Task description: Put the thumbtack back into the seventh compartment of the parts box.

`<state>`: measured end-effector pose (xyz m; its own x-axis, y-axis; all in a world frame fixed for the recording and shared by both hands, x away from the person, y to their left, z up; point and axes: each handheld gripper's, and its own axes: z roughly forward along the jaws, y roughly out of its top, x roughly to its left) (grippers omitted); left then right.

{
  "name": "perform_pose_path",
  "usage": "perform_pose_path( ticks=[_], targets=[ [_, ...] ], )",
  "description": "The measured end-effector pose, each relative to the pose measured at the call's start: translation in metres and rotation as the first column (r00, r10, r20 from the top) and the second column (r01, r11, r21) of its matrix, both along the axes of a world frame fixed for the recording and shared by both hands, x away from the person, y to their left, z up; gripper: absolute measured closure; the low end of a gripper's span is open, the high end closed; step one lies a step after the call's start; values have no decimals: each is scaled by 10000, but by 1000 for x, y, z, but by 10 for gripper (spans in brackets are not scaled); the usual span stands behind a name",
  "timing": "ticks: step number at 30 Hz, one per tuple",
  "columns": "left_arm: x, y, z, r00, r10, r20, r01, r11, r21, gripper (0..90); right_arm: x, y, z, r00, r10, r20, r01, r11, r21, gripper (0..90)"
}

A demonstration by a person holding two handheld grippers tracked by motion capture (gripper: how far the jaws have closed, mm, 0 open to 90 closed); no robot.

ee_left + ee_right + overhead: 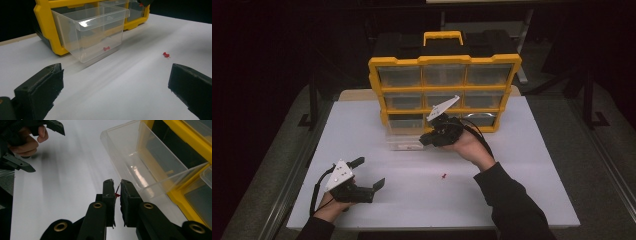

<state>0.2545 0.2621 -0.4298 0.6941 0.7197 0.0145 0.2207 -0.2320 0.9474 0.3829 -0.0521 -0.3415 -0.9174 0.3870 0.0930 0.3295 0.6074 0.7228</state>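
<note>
The room around the desk [377, 200] is dark; only black frame legs and a grey floor show at its sides in the high view. The desk top is plain white and matte, with a strip of bare wood at its far edge.

At the near left, the left gripper [368, 174] rests low over the desk in the person's left hand [331, 206], its jaws spread wide with nothing between them; in the left gripper view the two black jaws stand far apart over bare white surface.

Farther in, a clear drawer [404, 141] is pulled out of the bottom left slot of the organiser [444, 60], a yellow-framed black case with a yellow handle and three rows of clear drawers, standing upright at the far middle of the desk. The left gripper view shows one red pin [106, 48] lying on the floor of that drawer.

A second pin [443, 176] lies loose on the desk, near the middle, well apart from both grippers.

To the right, the right gripper [424, 140] is held at the drawer's front right corner. In the right gripper view its jaws are nearly closed, pinching a third pin [117, 194] between them, just beside the drawer's rim [130, 150].
</note>
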Motion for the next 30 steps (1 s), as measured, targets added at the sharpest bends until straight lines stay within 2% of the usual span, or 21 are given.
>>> perform_pose_path(
  ticks=[13,20,21,30],
  targets=[
    [0,0,0,10000,-8,-19,8,10000,-51,0,14,13,9,9997,7,238,-9,10000,91,817],
    [0,0,0,10000,-21,8,21,10000,-48,0,23,20,11,9998,-172,96,171,9997,148,817],
    [0,0,0,10000,-21,8,21,10000,-48,0,25,20,10,9998,-137,168,135,9999,94,817],
    [0,0,0,10000,2,10,-2,9999,-114,0,38,32,7,9994,-331,-107,329,9994,-120,817]
  ],
)
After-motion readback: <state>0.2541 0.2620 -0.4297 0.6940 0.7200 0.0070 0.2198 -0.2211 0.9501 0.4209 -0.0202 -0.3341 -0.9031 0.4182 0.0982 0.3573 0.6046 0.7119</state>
